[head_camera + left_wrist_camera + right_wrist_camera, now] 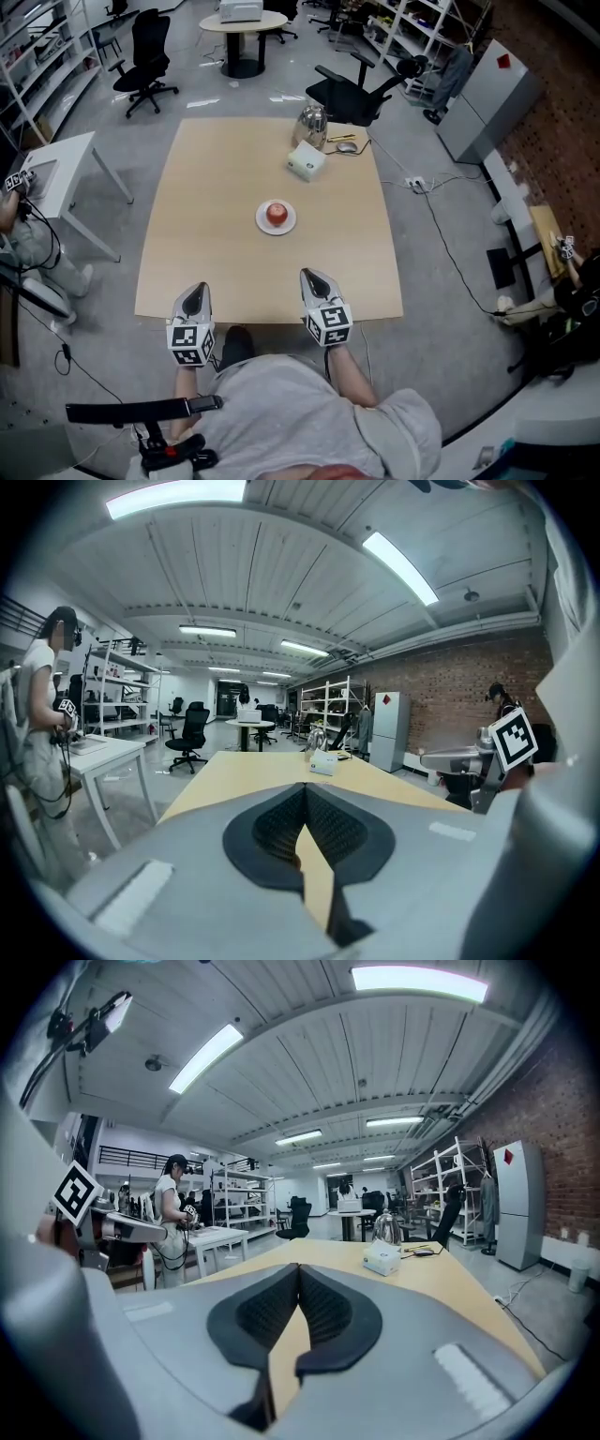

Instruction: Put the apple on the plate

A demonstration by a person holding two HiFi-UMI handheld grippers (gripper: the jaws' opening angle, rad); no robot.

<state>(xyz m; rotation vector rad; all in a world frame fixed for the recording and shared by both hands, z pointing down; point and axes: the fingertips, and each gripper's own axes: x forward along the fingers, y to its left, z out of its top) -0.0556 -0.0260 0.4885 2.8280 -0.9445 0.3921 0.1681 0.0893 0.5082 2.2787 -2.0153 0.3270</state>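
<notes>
Round apple point(277, 214) on flat white plate point(261, 222)

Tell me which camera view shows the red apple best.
Head view: the round red apple sits in plain sight on the small white plate. Neither the left gripper view nor the right gripper view shows it.

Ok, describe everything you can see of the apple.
The apple is red and round, with a paler spot on top, and looks whole. It sits on the middle of a small white plate, near the centre of the wooden table. Only the plate touches it.
</notes>
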